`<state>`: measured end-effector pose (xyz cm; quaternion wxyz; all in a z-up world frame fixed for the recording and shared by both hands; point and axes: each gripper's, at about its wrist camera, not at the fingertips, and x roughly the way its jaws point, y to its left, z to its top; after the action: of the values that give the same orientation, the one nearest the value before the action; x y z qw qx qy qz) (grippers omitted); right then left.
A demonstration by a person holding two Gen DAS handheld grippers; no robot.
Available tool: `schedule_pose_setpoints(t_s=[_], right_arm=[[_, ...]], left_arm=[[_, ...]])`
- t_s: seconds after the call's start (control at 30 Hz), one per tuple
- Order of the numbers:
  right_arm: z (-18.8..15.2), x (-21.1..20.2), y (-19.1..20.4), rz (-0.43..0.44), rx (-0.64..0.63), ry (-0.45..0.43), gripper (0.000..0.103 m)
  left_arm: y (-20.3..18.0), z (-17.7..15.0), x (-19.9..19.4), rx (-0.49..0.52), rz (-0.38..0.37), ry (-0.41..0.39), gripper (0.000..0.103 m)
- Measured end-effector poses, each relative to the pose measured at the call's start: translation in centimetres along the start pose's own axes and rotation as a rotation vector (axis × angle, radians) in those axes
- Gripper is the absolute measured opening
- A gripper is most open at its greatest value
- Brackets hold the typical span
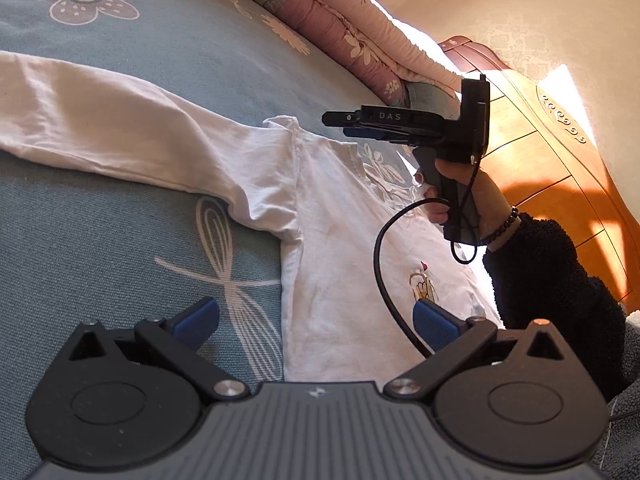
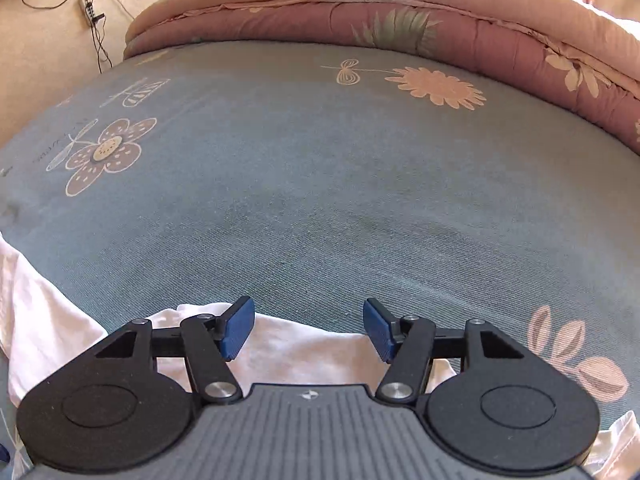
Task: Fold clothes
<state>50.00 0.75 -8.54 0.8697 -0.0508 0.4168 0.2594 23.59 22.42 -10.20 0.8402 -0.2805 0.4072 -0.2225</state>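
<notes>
Both grippers spread – left gripper (image 1: 316, 322) and right gripper (image 2: 309, 328) – above white shirt (image 1: 340, 216)

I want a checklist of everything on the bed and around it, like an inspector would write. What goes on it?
Surface: blue bedsheet with flower and dragonfly prints.
Job's things: white long-sleeved shirt lying flat, one sleeve stretched out sideways, not yet folded in.
Clutter: nothing seen besides a rolled pink quilt along the far edge.
Grippers: left gripper open above the shirt's side, holding nothing; right gripper open over the shirt's top edge, nothing between its pads.
Cables: black cable looping from the right gripper's handle over the shirt; wires and a power strip on the wall.
Surroundings: wooden headboard in sunlight, beige wall.
</notes>
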Motion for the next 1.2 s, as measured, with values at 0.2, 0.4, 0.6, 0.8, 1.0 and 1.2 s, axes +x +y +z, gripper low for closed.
schedule_pose_setpoints(t_s=[0.2, 0.4, 0.6, 0.8, 1.0, 1.2], right_arm=[[-4.8, -10.3, -5.7, -0.037, -0.034, -0.027, 0.079], [-11.7, -13.1, -10.8, -0.193, -0.025, 0.017, 0.084], [-13.8, -9.9, -14.1, -0.205, 0.048, -0.01, 0.09], [-12.1, -7.9, -16.4, -0.242, 0.135, -0.019, 0.103], [-12.3, -10.3, -15.5, -0.2, 0.196, 0.019, 0.103], [-16.4, -18.2, -8.0, -0.129, 0.061, -0.029, 0.103]], left_arm=[[-3.0, 2.8, -1.0, 0.125, -0.004, -0.051, 0.102], [-7.6, 6.7, 7.8, 0.223, -0.098, 0.005, 0.102], [-8.9, 8.1, 17.3, 0.308, 0.04, 0.042, 0.102], [-6.6, 10.0, 18.8, 0.214, 0.164, -0.039, 0.102], [-8.3, 11.1, 16.3, 0.169, 0.202, -0.045, 0.1], [-8.8, 7.3, 9.0, 0.15, 0.158, -0.066, 0.101]])
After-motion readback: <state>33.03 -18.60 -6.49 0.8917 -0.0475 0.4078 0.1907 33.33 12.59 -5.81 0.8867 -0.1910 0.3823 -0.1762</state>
